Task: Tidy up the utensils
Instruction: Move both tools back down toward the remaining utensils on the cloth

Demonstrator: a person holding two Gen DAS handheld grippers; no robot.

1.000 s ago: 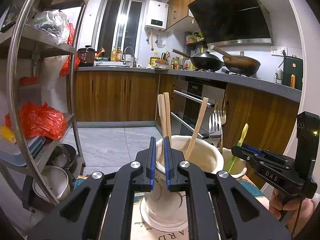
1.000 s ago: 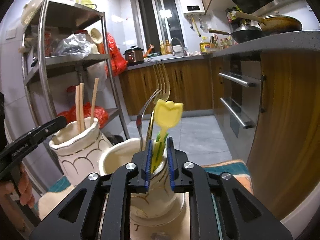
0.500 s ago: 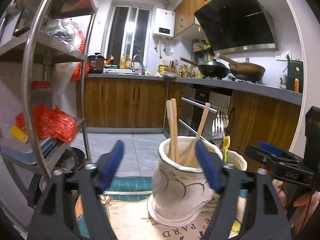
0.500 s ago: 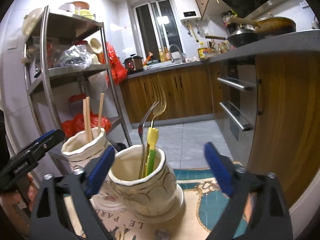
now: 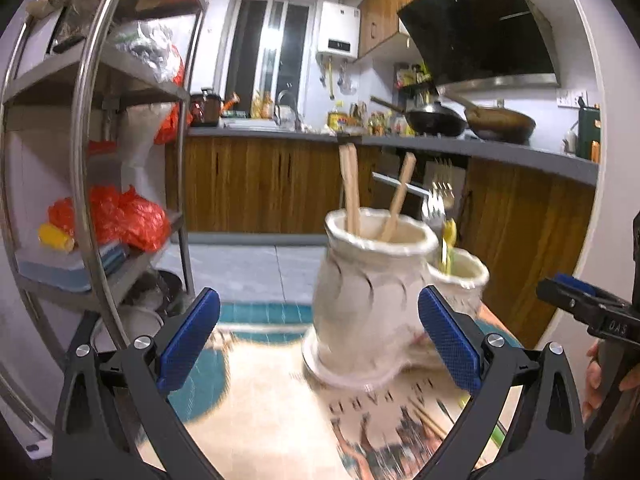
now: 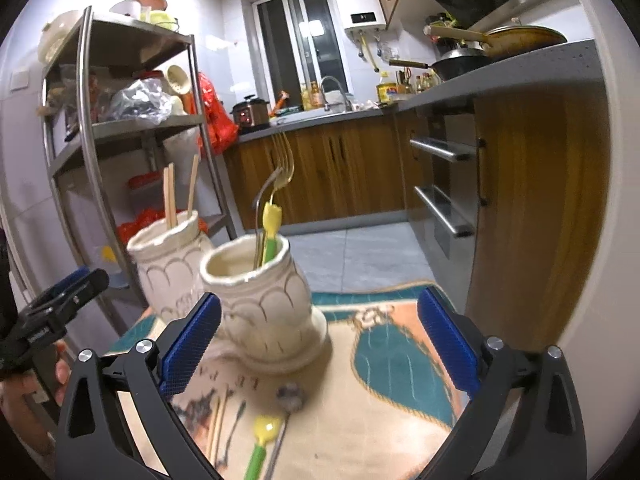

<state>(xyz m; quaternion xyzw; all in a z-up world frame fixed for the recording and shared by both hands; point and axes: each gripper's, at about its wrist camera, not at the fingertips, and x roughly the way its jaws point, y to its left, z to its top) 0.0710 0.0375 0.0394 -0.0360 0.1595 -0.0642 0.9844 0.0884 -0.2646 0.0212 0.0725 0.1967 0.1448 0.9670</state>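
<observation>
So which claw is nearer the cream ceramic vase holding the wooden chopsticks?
Left. The left claw is open right in front of the cream ceramic vase; the right claw faces the neighbouring fork vase instead.

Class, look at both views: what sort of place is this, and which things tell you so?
A home kitchen, most likely: woks sit under a range hood, a sink tap stands by the window, and wooden cabinets line the walls.

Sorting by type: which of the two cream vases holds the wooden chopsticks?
The cream ceramic vase on the left in the right wrist view; the other vase holds forks.
</observation>
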